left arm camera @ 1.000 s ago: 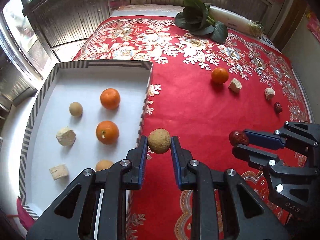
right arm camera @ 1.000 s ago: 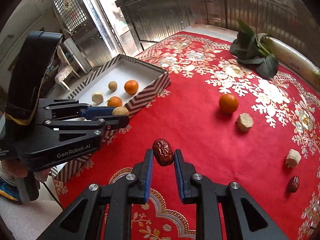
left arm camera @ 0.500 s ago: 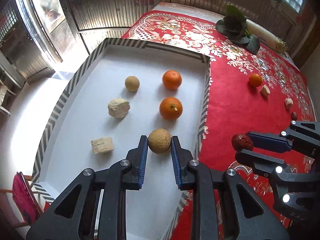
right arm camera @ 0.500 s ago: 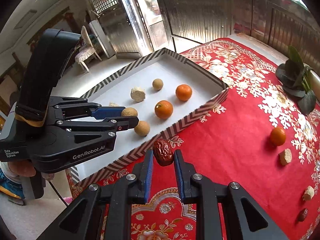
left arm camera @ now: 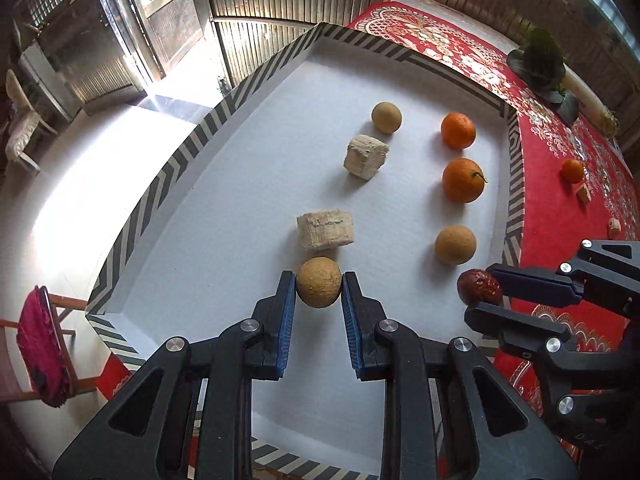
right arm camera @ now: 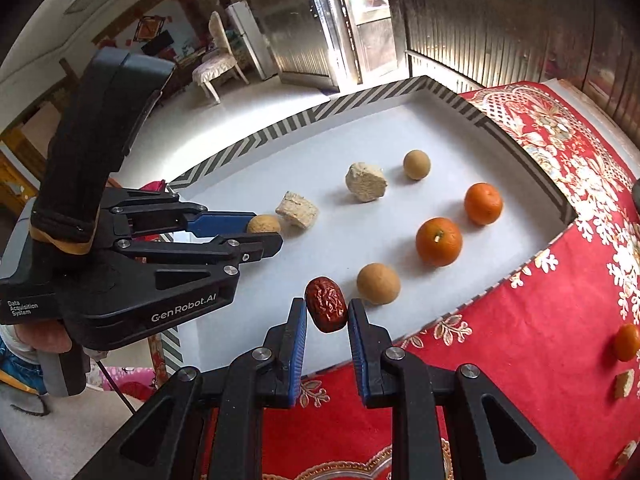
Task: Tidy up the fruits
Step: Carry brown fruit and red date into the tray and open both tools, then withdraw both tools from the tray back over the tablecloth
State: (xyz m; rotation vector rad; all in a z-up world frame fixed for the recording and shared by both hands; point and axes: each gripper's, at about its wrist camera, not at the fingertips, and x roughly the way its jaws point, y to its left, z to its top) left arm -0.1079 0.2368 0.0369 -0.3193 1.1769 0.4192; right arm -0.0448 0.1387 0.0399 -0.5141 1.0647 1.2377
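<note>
My left gripper (left arm camera: 319, 300) is shut on a tan round fruit (left arm camera: 319, 281) and holds it over the white tray (left arm camera: 240, 160), just in front of a beige block (left arm camera: 325, 229). My right gripper (right arm camera: 327, 316) is shut on a red date (right arm camera: 326, 309) above the tray's near edge, beside a second tan fruit (right arm camera: 378, 283). The tray also holds two oranges (left arm camera: 463, 179) (left arm camera: 458, 130), a third tan fruit (left arm camera: 386, 117) and another beige block (left arm camera: 365, 157). The right gripper with the date (left arm camera: 479, 287) shows at the right of the left wrist view.
The tray has a striped rim (right arm camera: 304, 120) and lies on a red flowered cloth (right arm camera: 520, 320). On the cloth to the right lie an orange (right arm camera: 627, 342) and beige blocks (right arm camera: 623, 383). Leafy greens (left arm camera: 540, 60) lie at the far end. A chair (left arm camera: 40, 344) stands left of the table.
Both grippers have moved left, from over the red cloth to over the tray, each still holding its fruit. The left gripper's fruit now hangs near the front beige block.
</note>
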